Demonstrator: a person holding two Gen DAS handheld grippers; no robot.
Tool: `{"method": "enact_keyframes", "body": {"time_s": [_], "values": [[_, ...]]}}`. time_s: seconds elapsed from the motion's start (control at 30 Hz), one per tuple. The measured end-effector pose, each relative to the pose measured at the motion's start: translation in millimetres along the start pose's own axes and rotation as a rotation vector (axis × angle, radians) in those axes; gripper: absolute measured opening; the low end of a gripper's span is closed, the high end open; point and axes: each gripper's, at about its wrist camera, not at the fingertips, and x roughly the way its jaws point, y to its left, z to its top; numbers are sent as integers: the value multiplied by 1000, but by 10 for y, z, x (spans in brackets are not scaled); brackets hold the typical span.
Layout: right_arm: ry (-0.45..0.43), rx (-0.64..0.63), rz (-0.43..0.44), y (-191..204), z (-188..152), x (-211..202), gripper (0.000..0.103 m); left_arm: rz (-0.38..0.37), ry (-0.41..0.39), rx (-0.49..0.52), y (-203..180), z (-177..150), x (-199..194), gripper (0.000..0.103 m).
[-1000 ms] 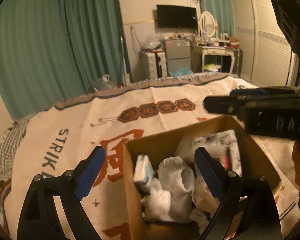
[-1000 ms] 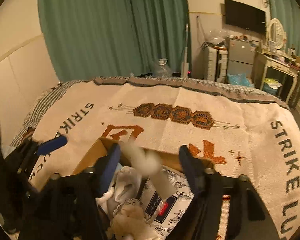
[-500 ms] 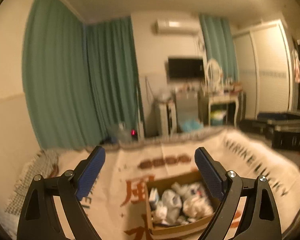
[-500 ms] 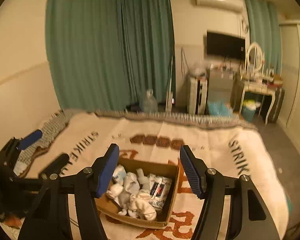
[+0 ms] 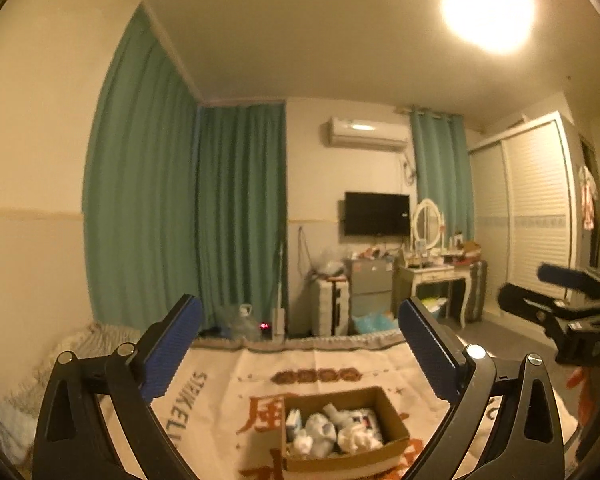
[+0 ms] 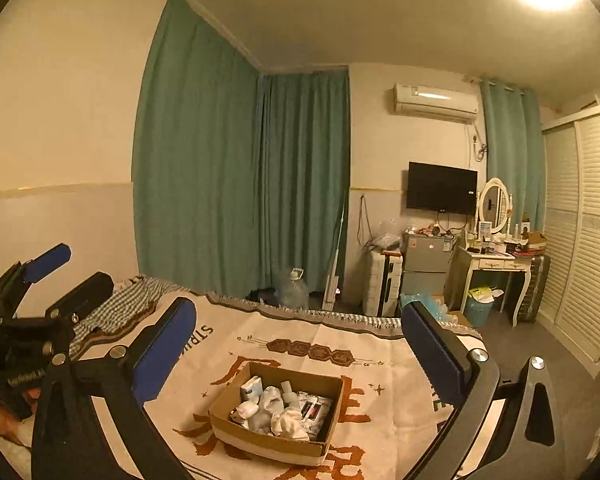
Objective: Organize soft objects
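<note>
Left wrist view: 1 cardboard box (image 5: 384, 454) at 6 o'clock on blanket (image 5: 220, 400), w/ several white soft items (image 5: 320, 432). 2 grippers, left gripper (image 5: 298, 354) & right gripper (image 6: 298, 354), both spread wide, holding nothing.

Blanket (image 6: 380, 364): cream, rust-orange motifs (dark lettering) | Box (image 6: 260, 442): brown cardboard | Soft items (image 6: 284, 420): mostly white | Curtains (image 6: 240, 180): plain teal | Fingers (image 6: 160, 354): blue pads.

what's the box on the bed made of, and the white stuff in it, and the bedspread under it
Box: brown cardboard, matte, going by its raw cut rim. White bundles inside: probably soft cloth, crumpled and rounded, too small to be sure. Bedspread: looks woven, matte cream with printed patterns and a fringed far edge.
</note>
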Motion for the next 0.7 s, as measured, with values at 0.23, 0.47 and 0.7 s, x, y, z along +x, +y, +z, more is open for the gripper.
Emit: {"method": "enact_keyframes", "body": {"time_s": [0.23,0.47,0.7], "values": [[50,-16,-83,18,-818,219,103,22,135,41,-82,-716,290,101],[153,70,-27,-151,-1404,609,103,22,280,39,-152,-1204,505,101],[195,117,-39,-247,-1604,721,103,22,298,37,-130,-1264,492,101]]}}
